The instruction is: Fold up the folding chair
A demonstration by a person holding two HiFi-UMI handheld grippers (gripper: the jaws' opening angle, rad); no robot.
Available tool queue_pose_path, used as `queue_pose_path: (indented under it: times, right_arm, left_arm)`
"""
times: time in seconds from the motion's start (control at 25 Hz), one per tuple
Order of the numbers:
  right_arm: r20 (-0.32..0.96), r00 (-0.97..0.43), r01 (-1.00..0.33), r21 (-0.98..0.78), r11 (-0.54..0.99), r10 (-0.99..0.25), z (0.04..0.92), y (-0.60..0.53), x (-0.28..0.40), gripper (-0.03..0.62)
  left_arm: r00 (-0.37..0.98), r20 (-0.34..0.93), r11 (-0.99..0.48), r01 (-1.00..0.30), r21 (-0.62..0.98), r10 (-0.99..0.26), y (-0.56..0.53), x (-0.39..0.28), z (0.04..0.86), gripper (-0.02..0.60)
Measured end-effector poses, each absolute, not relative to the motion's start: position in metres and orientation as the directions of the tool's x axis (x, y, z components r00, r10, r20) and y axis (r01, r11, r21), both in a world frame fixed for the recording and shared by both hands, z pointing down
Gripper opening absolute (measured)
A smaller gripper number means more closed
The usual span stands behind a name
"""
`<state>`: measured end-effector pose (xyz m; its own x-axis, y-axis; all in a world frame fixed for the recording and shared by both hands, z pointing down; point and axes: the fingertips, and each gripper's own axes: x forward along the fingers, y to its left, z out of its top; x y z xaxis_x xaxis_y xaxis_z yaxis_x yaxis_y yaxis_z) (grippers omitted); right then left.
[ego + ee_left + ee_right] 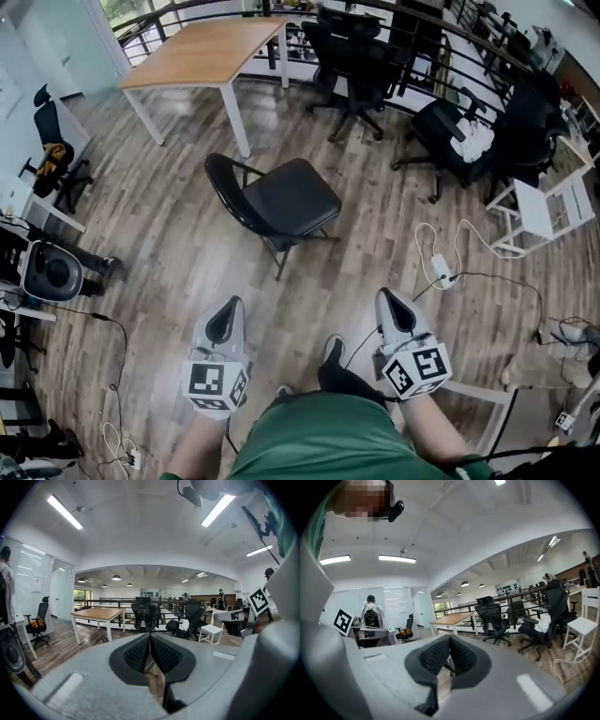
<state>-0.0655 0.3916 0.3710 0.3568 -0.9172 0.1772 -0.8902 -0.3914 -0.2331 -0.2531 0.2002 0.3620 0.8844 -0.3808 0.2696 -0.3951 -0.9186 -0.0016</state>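
Fingers (138,653) of our left gripper (225,323) and right gripper (394,309) are clenched on nothing; the unfolded folding chair (286,199) stands well ahead, nearer the left gripper, backrest (217,183) toward that side.

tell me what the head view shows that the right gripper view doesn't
Head view only: the folding chair in full, standing open, and a power strip. Right gripper view only: a person with a backpack and ceiling lights. Both: the table, black office chairs and the shut right gripper.
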Motion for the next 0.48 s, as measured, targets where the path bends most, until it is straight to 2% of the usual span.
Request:
queue_pose_path:
  times: [0.24, 0.48]
  right_arm:
    - [0.168, 0.331, -0.888, -0.278, -0.367, -0.929, 0.369, 0.390, 0.018, 0.003]
    - [0.179, 0.311, -0.877, -0.323, -0.355, -0.933, 0.379, 0.385, 0.067, 0.003]
  left_arm:
    - [0.886, 0.242, -0.915, -0.404, -0.015, -0.395, 0.212, -0.177, 0.343, 0.012]
    - [0.863, 0.267, -0.898, -0.439, -0.020, -0.428, 0.210, -0.142, 0.348, 0.012]
